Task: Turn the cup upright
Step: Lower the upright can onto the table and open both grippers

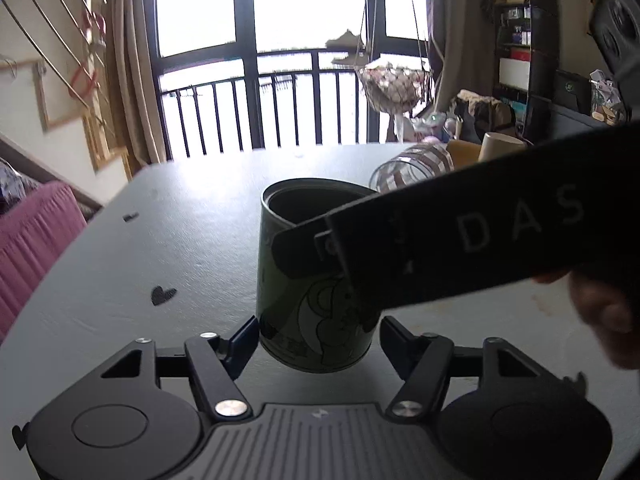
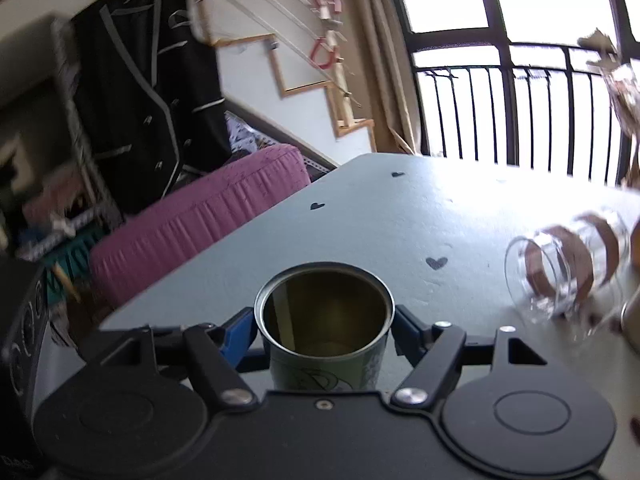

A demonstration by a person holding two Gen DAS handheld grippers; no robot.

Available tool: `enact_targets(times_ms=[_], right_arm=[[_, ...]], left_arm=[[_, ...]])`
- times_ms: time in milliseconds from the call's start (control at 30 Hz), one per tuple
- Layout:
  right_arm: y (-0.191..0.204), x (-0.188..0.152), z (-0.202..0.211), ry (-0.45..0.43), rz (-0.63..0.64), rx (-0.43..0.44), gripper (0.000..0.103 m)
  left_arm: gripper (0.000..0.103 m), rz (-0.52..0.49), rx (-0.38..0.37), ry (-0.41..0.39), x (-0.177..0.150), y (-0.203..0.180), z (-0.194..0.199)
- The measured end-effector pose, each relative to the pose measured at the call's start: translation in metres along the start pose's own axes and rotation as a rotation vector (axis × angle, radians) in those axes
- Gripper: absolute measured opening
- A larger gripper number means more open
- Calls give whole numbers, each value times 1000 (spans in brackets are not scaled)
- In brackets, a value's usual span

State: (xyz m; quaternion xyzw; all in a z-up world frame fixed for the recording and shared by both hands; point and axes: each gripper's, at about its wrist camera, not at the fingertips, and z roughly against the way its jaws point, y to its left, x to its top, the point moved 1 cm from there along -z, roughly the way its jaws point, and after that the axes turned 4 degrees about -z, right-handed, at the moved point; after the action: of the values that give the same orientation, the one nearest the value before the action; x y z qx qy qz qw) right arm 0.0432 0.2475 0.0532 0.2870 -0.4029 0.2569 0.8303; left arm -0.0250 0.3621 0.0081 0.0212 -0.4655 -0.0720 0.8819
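A green cup (image 1: 316,276) with a cartoon print stands upright, mouth up, on the grey table (image 1: 180,248). In the left wrist view my left gripper (image 1: 318,340) is open, its fingers on either side of the cup's base; the left finger is close to the wall, the right one stands apart. My right gripper comes in from the right across the cup's upper wall, its finger (image 1: 304,248) against the cup. In the right wrist view my right gripper (image 2: 325,326) is shut on the cup (image 2: 325,328) just below the rim.
A clear glass with brown bands (image 1: 412,166) (image 2: 560,276) lies on its side at the right of the table. A cream cup (image 1: 498,145) stands behind it. A pink cushion (image 1: 32,240) lies beyond the table's left edge. Black heart stickers (image 1: 162,294) dot the table.
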Motion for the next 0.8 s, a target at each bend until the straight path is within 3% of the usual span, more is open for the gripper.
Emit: enact_targets(times_ms=[200,300,433,533,633,800], right_arm=[[13,-1,-2,28,63,-2,74],[17,-3,-6,44,78,-11,74],[23,-3,-10,69,107,-26,74],[26,-1,-17,103,99,-20,74],[28,-1,-19,102,102,-23,74],[29,-2,-21,104,92,-20,74]], left_arm=[[75,35,30,-76,-6,8,-4],[75,6,38,-101,-7,3,-5],[88,-54,66,-150,-9,-2,-5],[88,-68,61,-160,-6,-3,-5],[80,-78,44,-147,-4,-3,-7],[76,-105,67,-147,-5,-5,-9]])
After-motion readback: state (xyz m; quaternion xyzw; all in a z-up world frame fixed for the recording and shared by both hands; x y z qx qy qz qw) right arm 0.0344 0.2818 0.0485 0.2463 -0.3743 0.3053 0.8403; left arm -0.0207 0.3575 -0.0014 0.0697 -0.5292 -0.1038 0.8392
